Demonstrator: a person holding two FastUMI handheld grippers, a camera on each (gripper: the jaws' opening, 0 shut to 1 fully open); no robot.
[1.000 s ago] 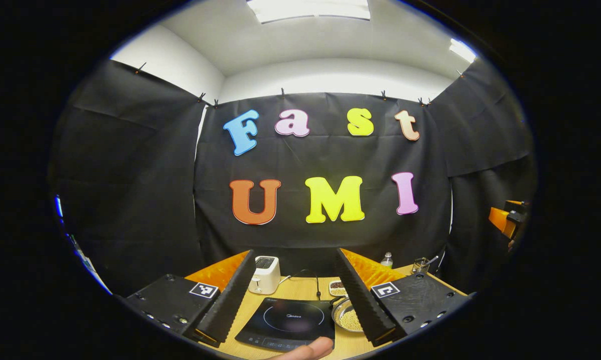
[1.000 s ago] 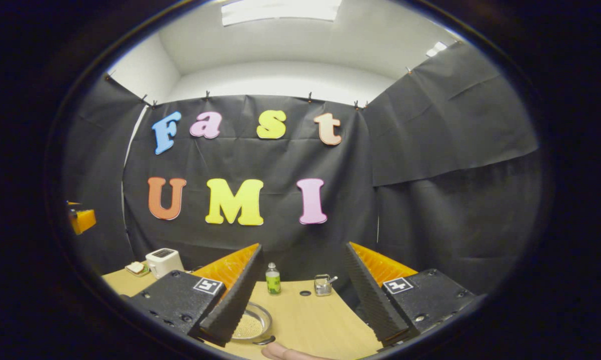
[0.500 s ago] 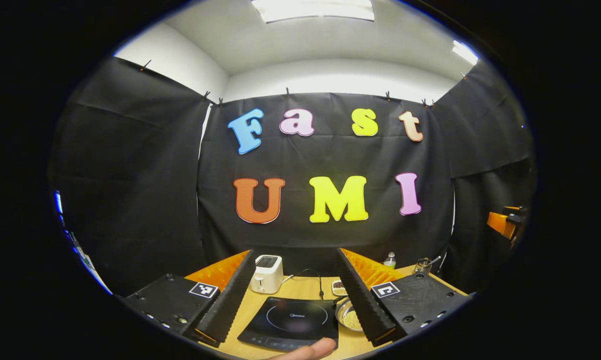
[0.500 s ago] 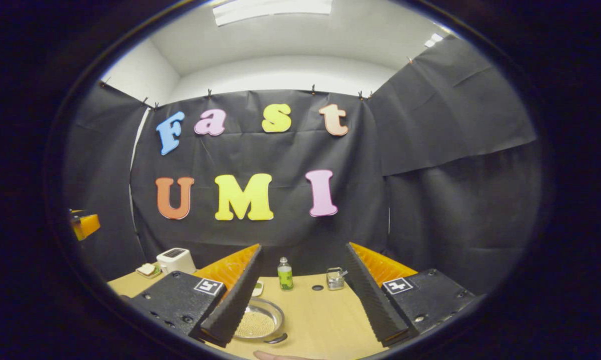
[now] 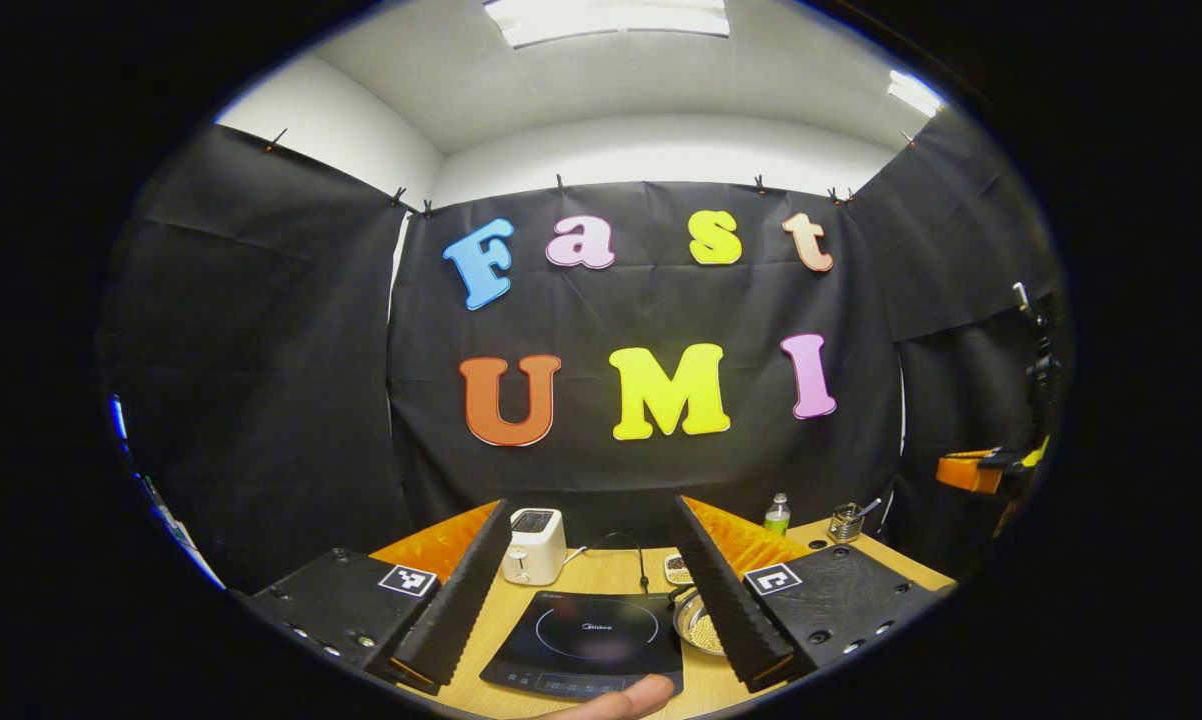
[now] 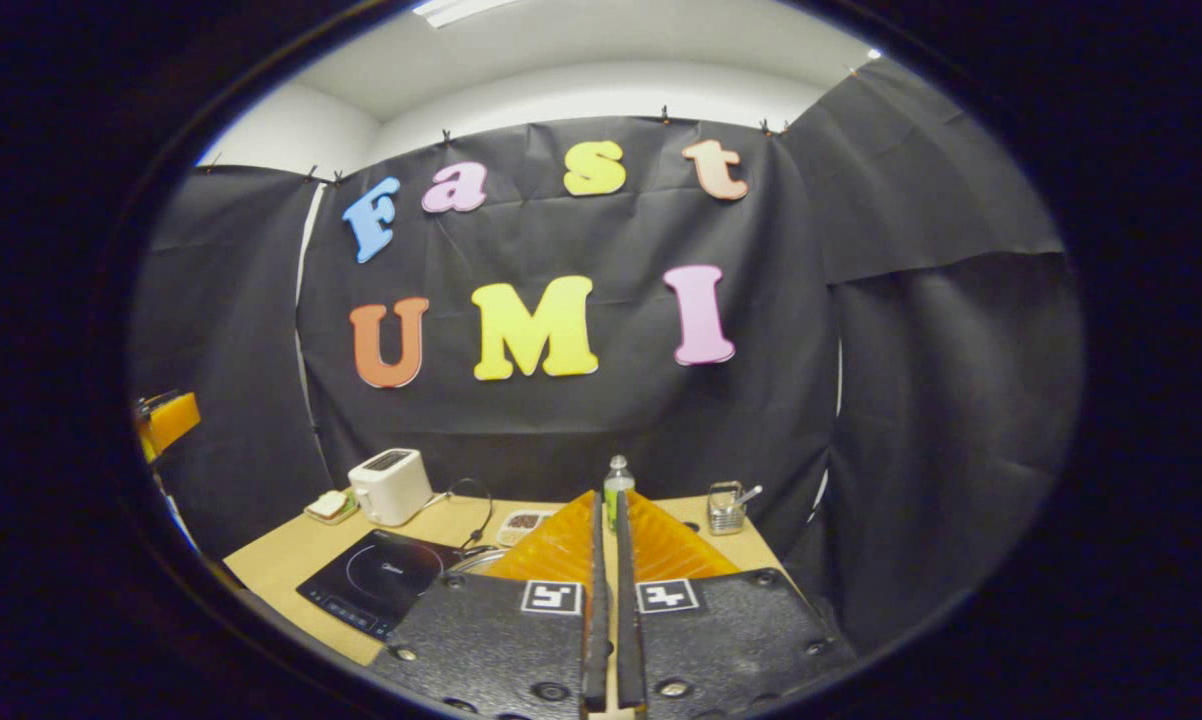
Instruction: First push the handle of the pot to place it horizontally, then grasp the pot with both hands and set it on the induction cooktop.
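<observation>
We hold the left gripper wide apart, gripping nothing, above the flat glossy black induction cooktop. Just right of the cooktop sits the round metal pot, pale beads inside; handle direction unreadable. The right gripper has its ribbed fingers nearly together, nothing between. Behind the cooktop: a boxy white toaster on the wooden table.

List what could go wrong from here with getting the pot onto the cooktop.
1. The right gripper has its fingers closed together; a sideways push on the handle could slip off.
2. The pot holds small pale beads, so a hard shove or tilted lift might spill them.
3. A small dish and the cooktop sit close to the pot; a swinging pot could knock either.
</observation>
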